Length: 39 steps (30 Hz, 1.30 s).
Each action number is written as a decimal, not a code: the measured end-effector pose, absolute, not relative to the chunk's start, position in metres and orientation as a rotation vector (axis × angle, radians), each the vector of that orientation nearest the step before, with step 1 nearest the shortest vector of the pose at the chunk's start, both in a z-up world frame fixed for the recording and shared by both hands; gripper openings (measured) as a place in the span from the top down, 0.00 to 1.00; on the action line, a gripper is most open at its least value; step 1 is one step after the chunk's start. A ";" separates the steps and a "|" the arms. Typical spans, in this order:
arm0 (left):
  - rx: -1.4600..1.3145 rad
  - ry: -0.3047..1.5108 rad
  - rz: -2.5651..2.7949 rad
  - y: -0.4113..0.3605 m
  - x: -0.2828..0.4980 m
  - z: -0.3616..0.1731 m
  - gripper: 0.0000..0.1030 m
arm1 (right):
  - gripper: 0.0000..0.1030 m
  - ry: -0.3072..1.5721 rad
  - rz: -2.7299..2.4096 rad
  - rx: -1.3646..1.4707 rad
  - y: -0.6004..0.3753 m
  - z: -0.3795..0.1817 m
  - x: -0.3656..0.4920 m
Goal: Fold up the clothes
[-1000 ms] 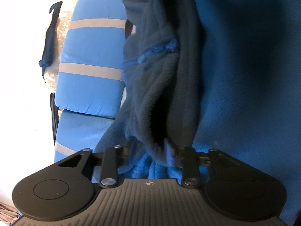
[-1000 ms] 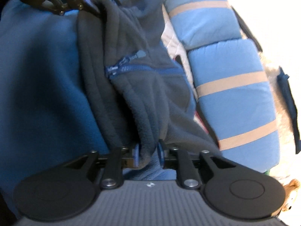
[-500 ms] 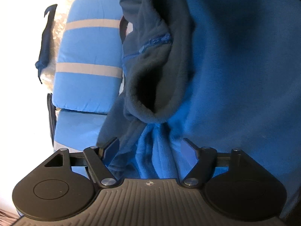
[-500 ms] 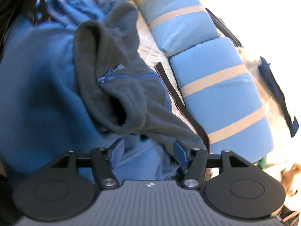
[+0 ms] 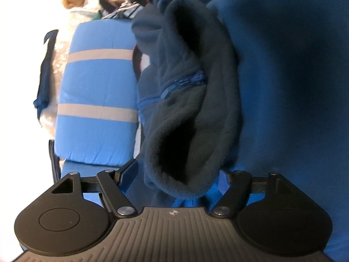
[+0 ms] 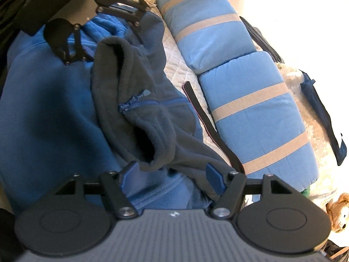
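We see the fleece jacket running off the right edge, its gray collar hiding the left claw's far finger. That claw is closing with the collar loose between; the right claw is opening, holding nothing.

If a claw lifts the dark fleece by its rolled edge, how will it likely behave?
Probably floppy: the dark fleece slumps in soft folds and its rolled edge sags open. Likely light for its bulk, being thick pile. Unlikely to slip, since the nap looks grippy, though the zipper side may swing loose.
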<state>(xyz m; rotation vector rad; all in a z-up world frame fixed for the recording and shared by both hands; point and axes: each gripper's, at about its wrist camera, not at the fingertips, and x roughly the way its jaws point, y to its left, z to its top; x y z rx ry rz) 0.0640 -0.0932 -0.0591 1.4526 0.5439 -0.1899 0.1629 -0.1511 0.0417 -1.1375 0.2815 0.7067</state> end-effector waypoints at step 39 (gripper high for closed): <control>1.337 0.432 -0.041 -0.085 0.045 -0.045 0.84 | 0.94 0.468 0.955 -0.910 -0.152 0.072 0.186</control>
